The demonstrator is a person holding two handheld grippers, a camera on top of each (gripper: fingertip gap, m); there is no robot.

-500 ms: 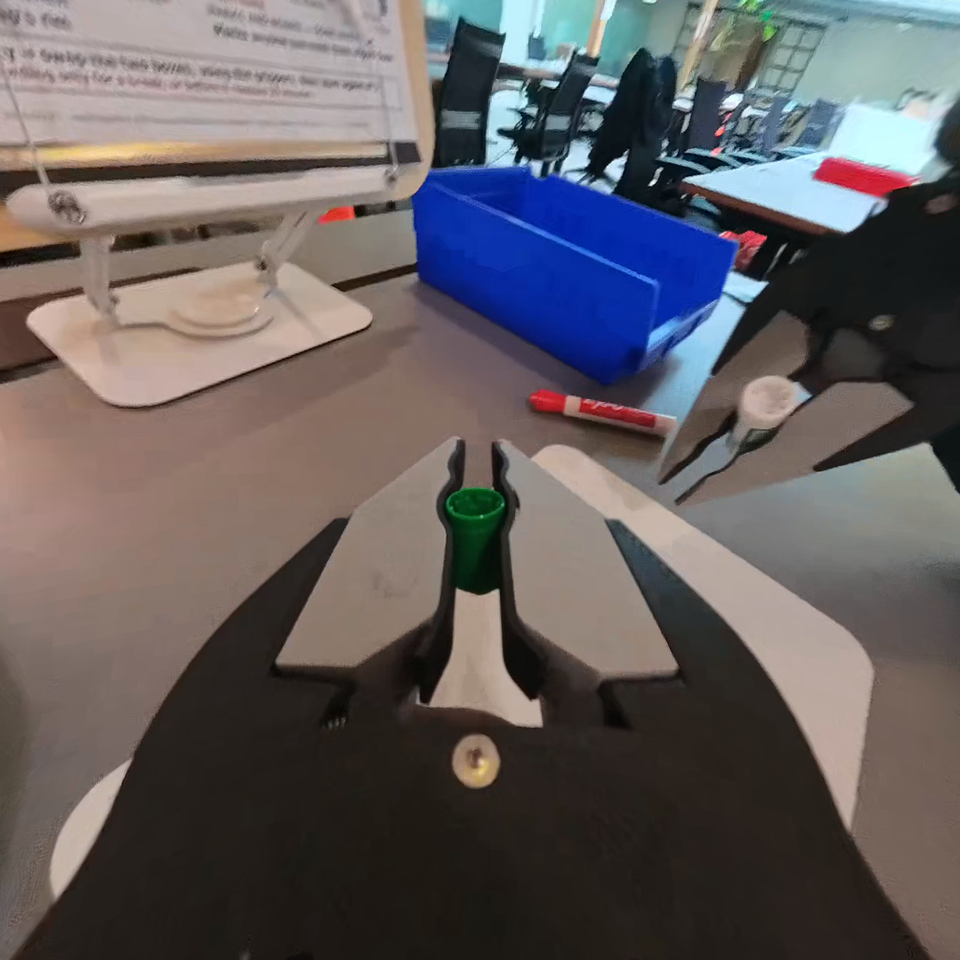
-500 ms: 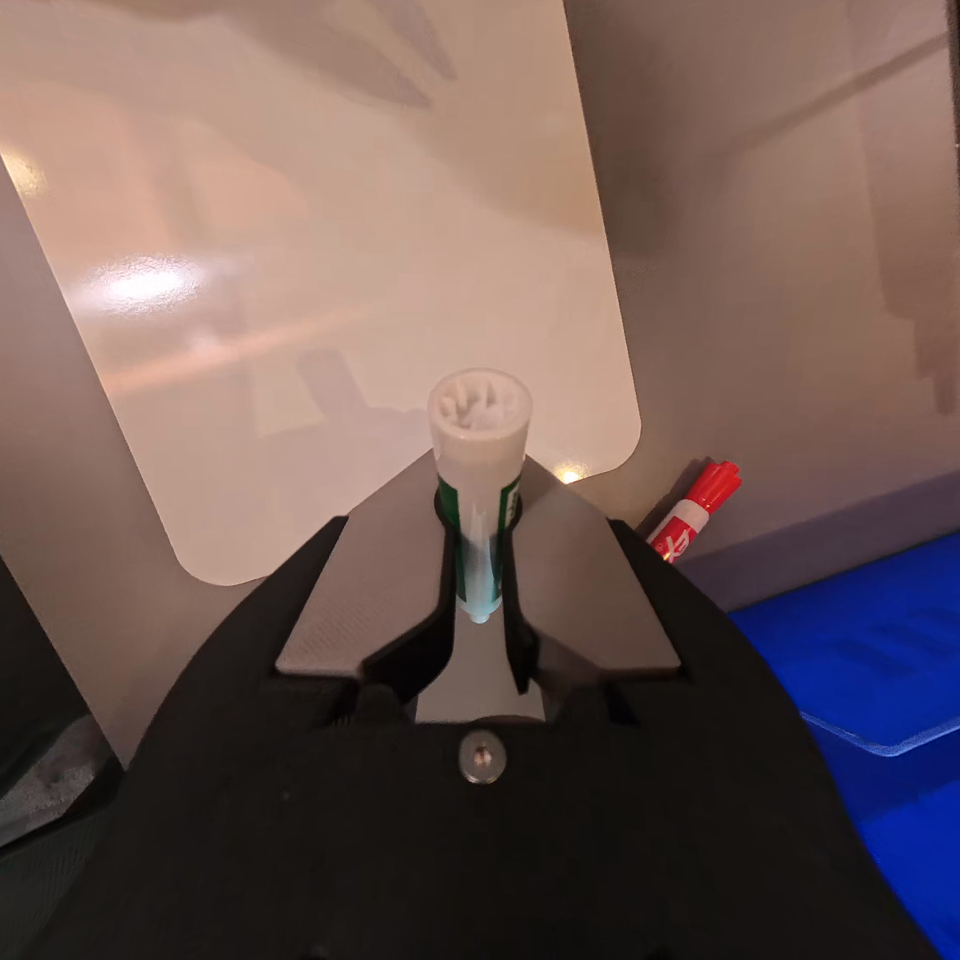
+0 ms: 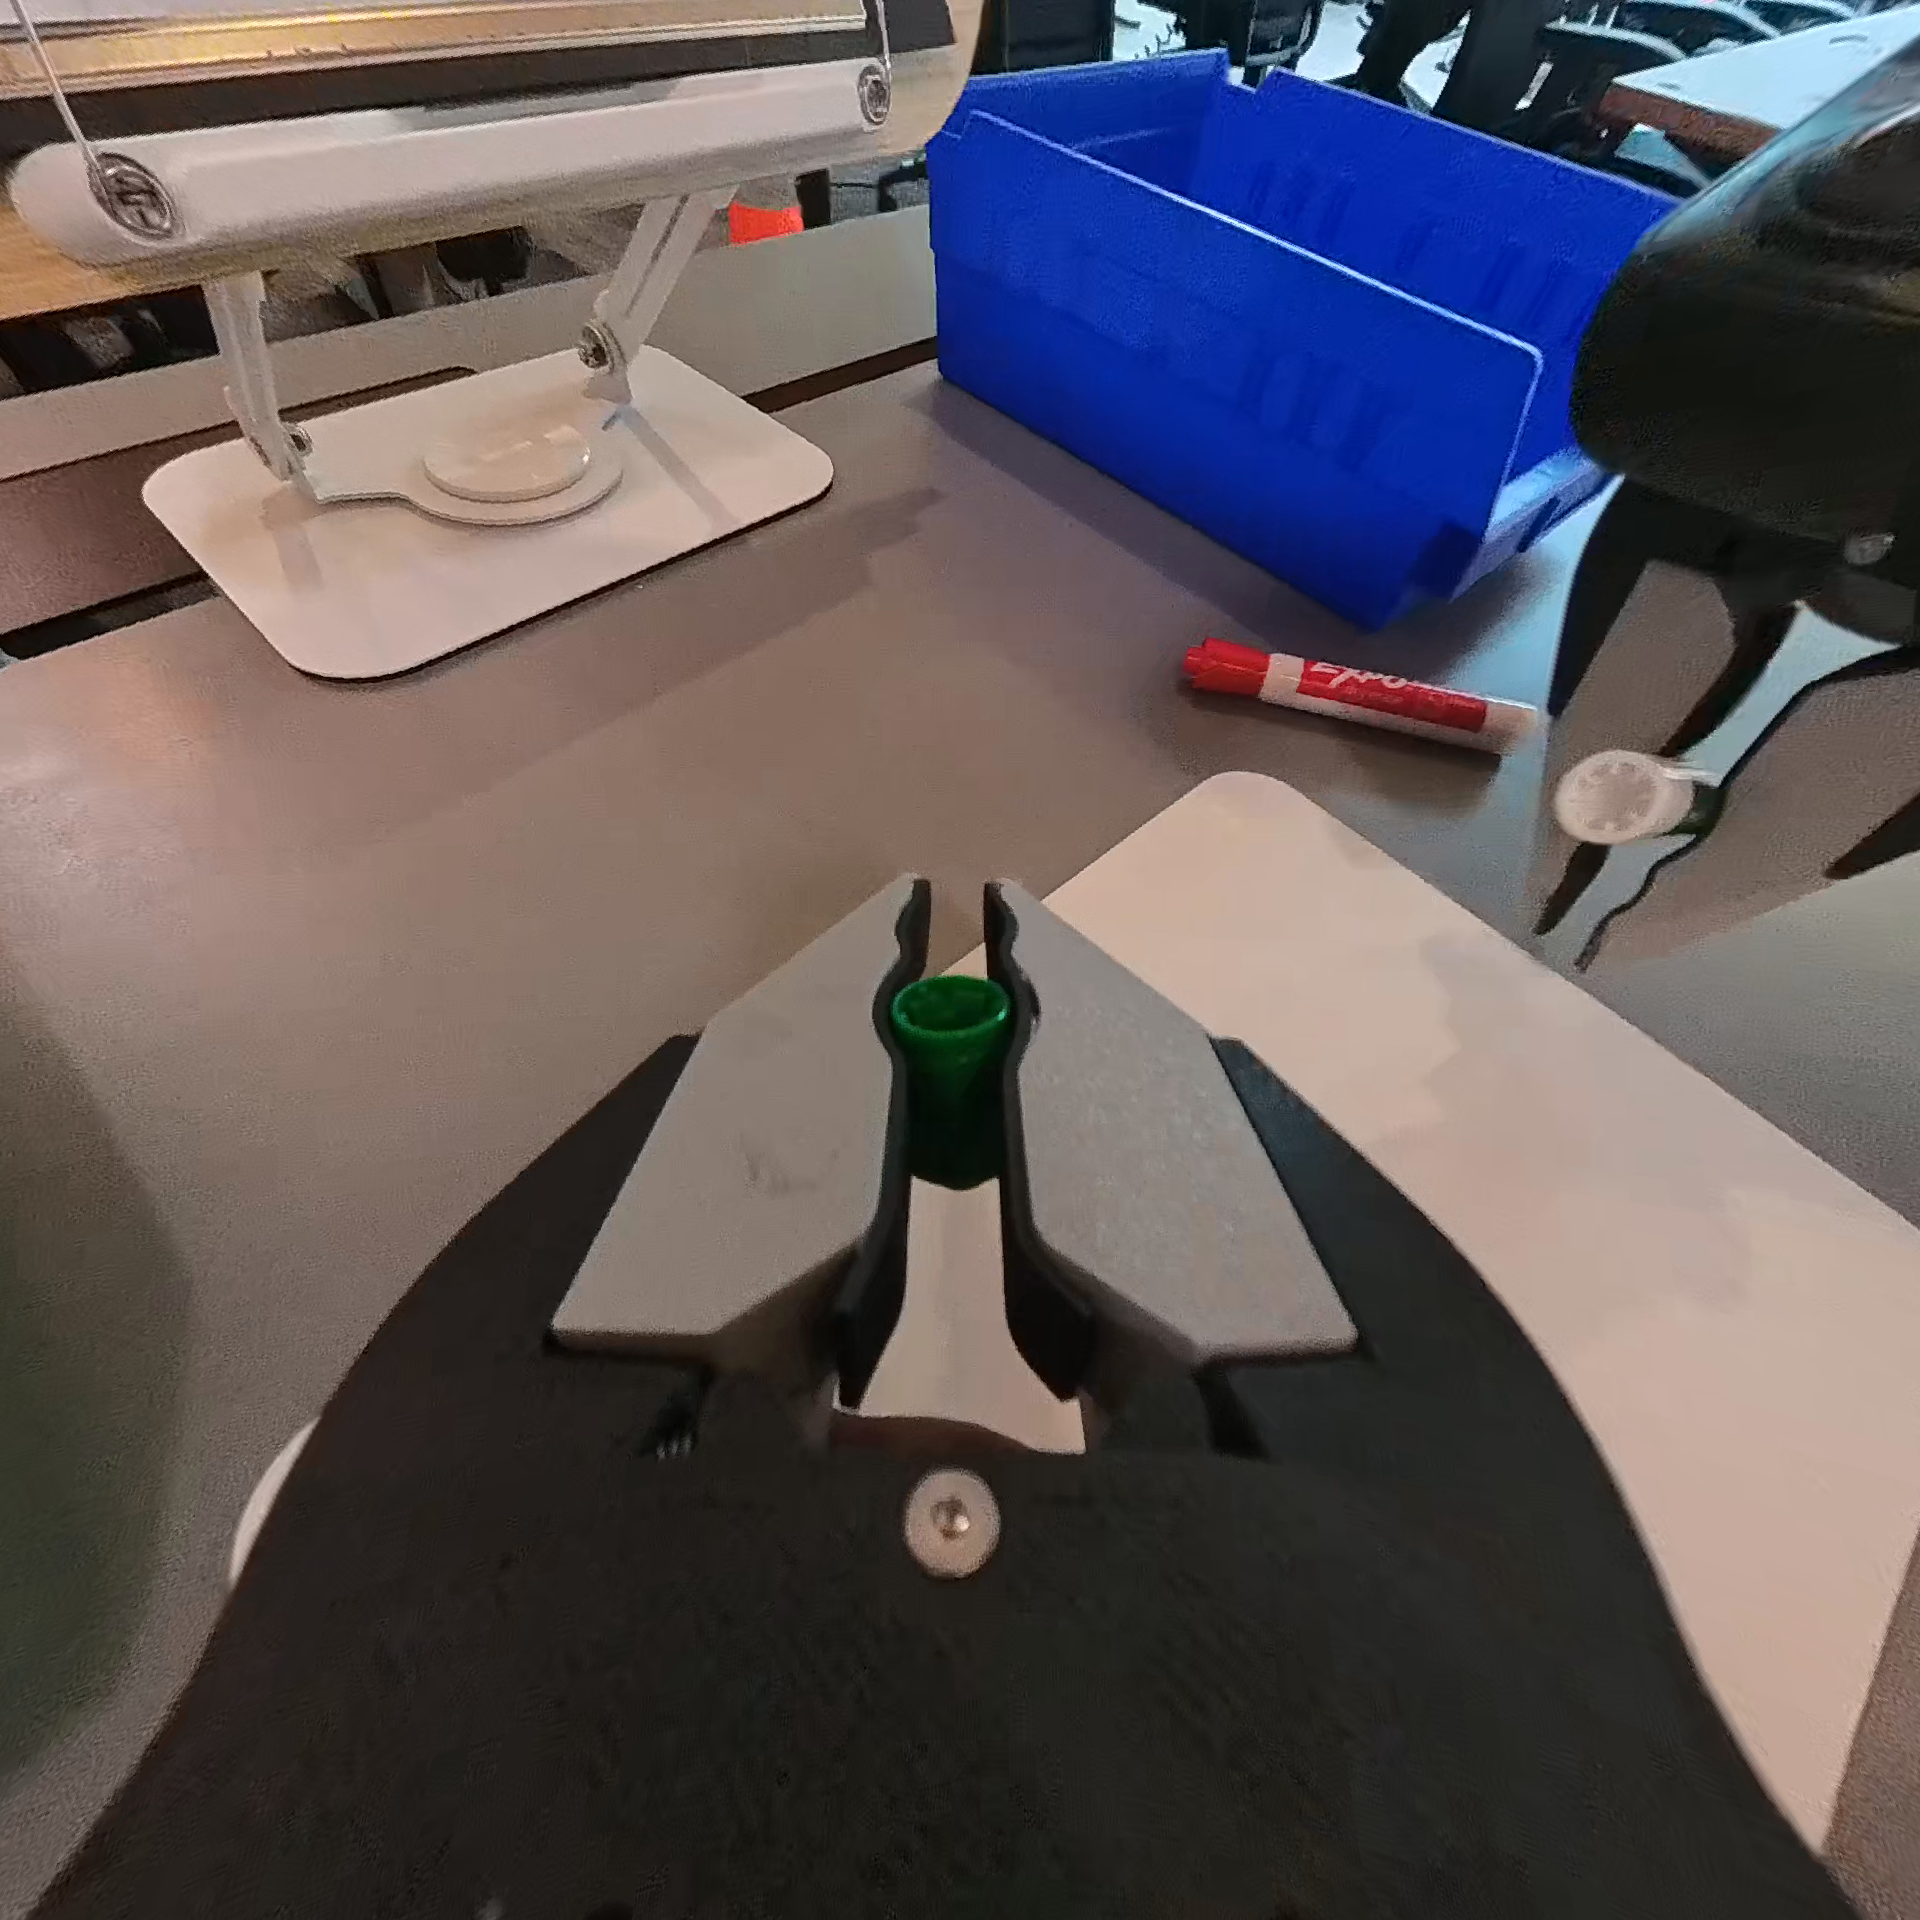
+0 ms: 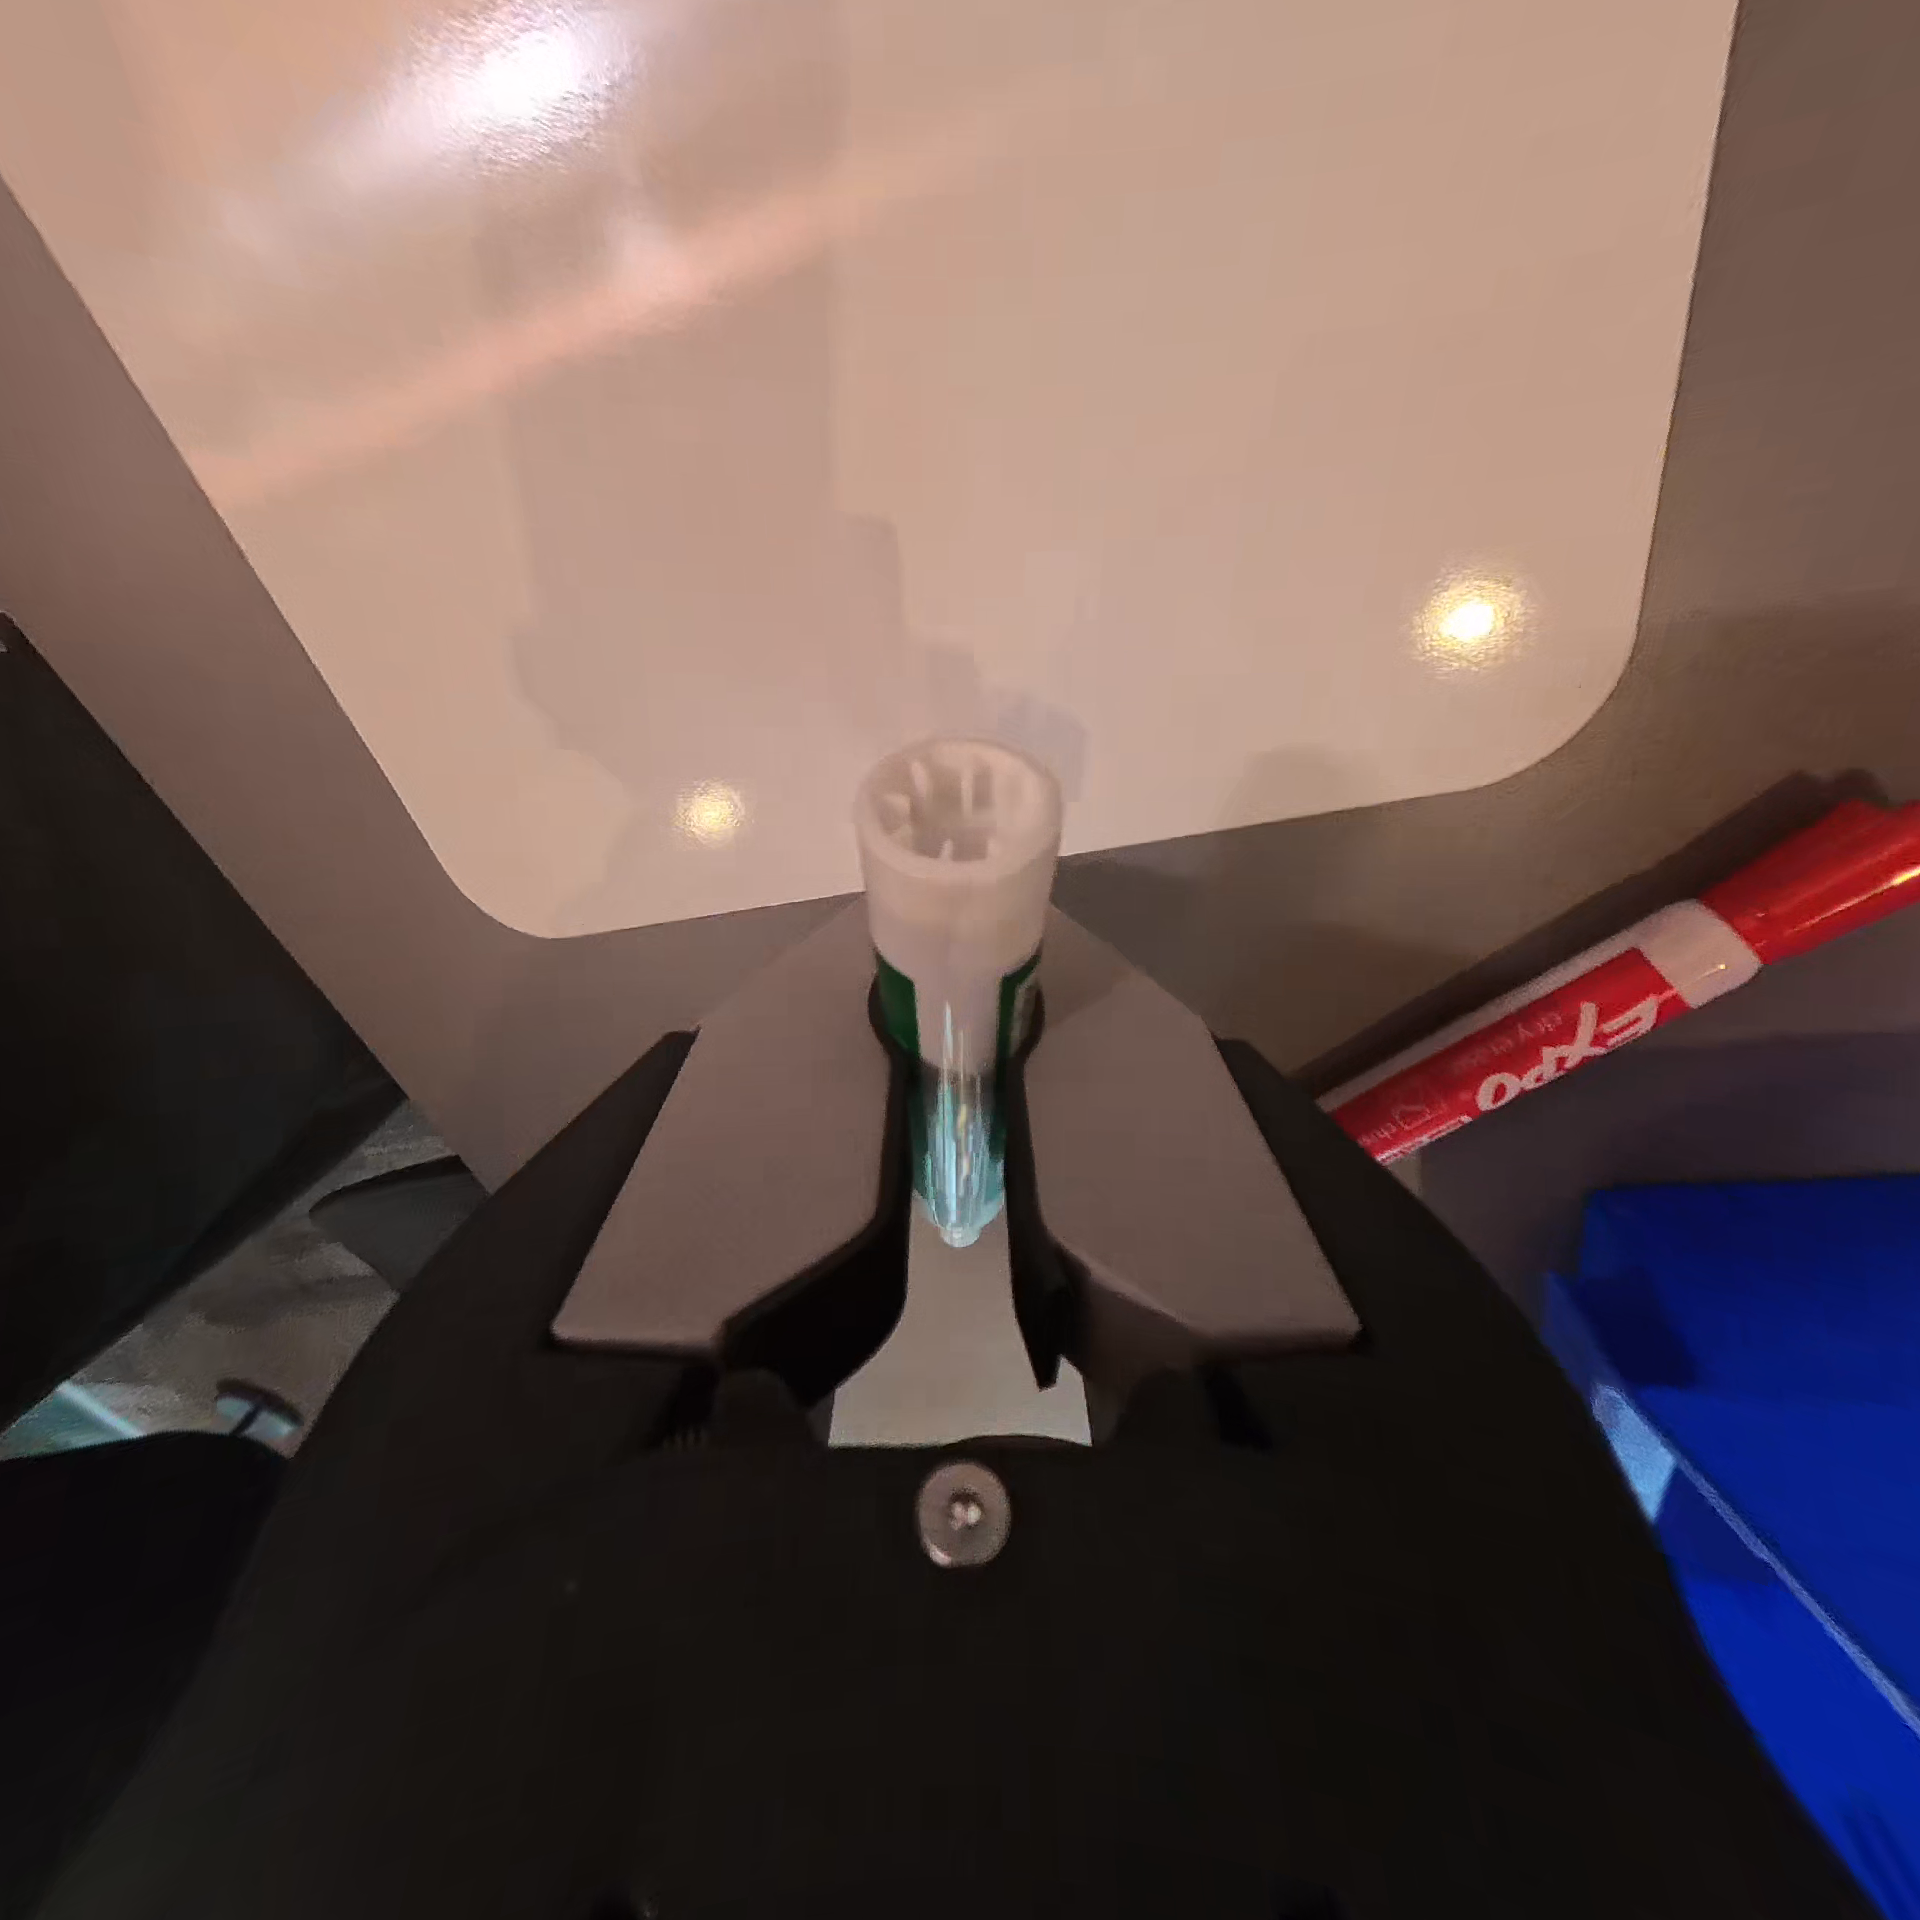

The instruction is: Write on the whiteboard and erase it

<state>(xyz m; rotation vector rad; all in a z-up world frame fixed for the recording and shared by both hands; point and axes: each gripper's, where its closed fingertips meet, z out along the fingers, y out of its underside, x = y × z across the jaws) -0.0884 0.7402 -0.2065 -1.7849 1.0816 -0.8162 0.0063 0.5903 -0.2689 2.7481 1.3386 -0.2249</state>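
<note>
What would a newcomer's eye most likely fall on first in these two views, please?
Probably the bright blue bin at the back right of the grey table, and the red marker lying in front of it. Next, the left gripper clamping a green cap over the blank whiteboard.

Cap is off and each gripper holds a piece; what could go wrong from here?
1. The left gripper pinches the small green cap well behind its fingertips; it may slip out.
2. The right gripper holds the marker with its rear end up, so the tip is hidden; judging contact with the whiteboard may be hard.
3. The red marker lies beside the board's corner and could be knocked.
</note>
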